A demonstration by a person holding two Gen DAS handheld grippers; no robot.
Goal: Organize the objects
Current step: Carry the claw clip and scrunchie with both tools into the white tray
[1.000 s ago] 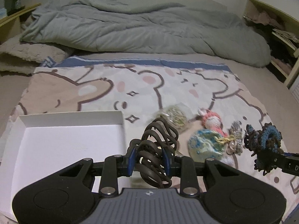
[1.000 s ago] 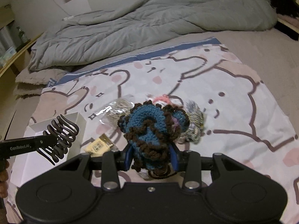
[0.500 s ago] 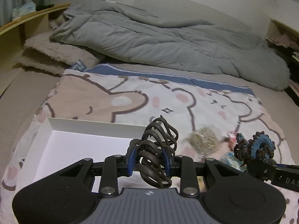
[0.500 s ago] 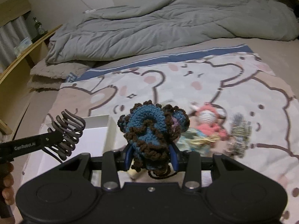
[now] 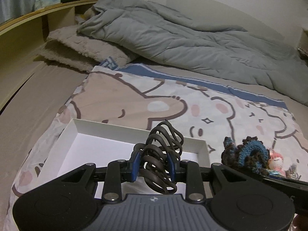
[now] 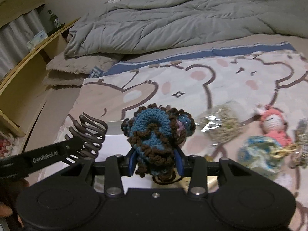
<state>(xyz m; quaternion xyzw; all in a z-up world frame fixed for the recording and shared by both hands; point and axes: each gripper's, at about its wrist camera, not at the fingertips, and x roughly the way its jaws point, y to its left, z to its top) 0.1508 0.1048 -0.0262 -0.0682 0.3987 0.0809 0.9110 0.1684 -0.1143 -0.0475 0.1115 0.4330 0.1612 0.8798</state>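
Two items are in transit: the left claw (image 5: 154, 166) grips a hair clip (image 5: 162, 154) above the white box (image 5: 107, 129), and the right claw (image 6: 156, 162) holds a crochet scrunchie (image 6: 154, 130) beside it. The box appears empty. Several items, including a doll (image 6: 273, 127), remain on the bed.

The only readable lettering is "GenRobot.AI", printed in white along the black side bar of the left tongs (image 6: 80, 144), seen in the right wrist view just left of the blue-and-brown crocheted piece (image 6: 156, 134). The labels on the green glass bottle (image 6: 53, 20) and the pale tissue pack (image 6: 37, 38) on the wooden shelf are too small to read.
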